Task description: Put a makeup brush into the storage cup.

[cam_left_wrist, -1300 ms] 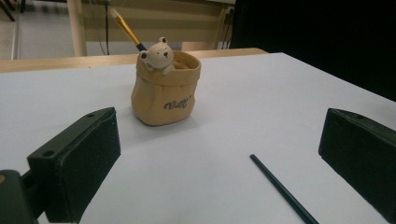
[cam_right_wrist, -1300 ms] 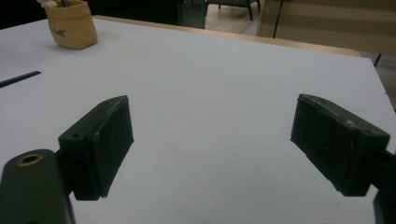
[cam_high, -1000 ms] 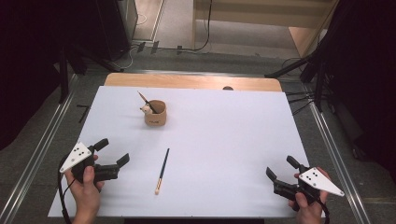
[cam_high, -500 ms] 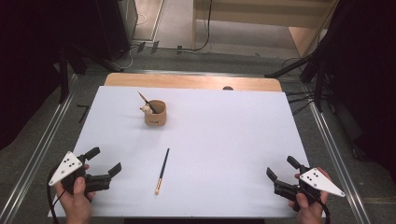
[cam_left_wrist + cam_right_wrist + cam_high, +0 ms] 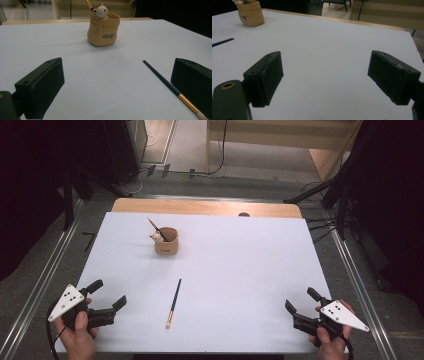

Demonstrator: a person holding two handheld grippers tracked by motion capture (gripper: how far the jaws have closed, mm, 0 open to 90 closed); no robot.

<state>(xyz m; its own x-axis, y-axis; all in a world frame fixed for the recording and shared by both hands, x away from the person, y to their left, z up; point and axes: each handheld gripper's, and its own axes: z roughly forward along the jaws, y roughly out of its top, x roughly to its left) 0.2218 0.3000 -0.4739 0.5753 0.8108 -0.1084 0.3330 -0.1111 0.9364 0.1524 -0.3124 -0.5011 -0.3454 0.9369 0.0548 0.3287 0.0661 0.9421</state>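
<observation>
A tan pouch-shaped holder (image 5: 166,241) (image 5: 103,31) (image 5: 250,12) with a small bear figure stands at the table's back left, one brush upright in it. A dark-handled brush (image 5: 173,303) (image 5: 172,88) with a gold ferrule lies loose on the white table (image 5: 240,270), front centre. My left gripper (image 5: 107,293) (image 5: 117,85) sits at the front left corner, open and holding nothing, the loose brush just inside its right jaw in the left gripper view. My right gripper (image 5: 301,302) (image 5: 327,75) rests at the front right, open and holding nothing.
A wooden strip (image 5: 205,207) borders the table's far edge. Metal rails (image 5: 47,270) run along both sides, with dark stands and cables on the floor behind. A person's hand (image 5: 80,342) holds each gripper at the near edge.
My left gripper has drawn back toward the front left corner, away from the loose brush. The right gripper has stayed in place.
</observation>
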